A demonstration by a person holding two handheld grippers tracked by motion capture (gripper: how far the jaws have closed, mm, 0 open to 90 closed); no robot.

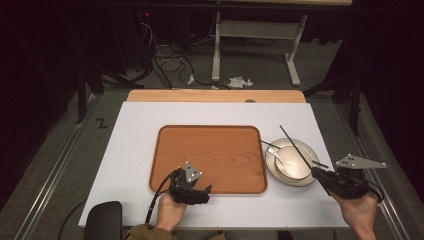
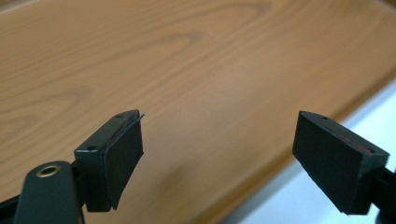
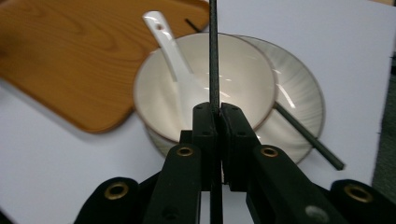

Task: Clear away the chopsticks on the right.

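Chopstick [image 3: 214, 56] number one is clamped between the tight-shut jaws of the right gripper [image 1: 320, 176], slanting up over the bowl [image 1: 294, 161]. Its twin [image 3: 308, 136] lies across the plate [image 3: 303, 100] under that bowl, and a white spoon [image 3: 170, 51] rests inside the bowl. Left of the bowl, the wooden tray [image 1: 210, 155] is bare; the left gripper [image 2: 219, 154] hovers over its near edge, jaws apart and holding nothing. Judging by that, the moving has barely begun: one chopstick lifted, everything else left.
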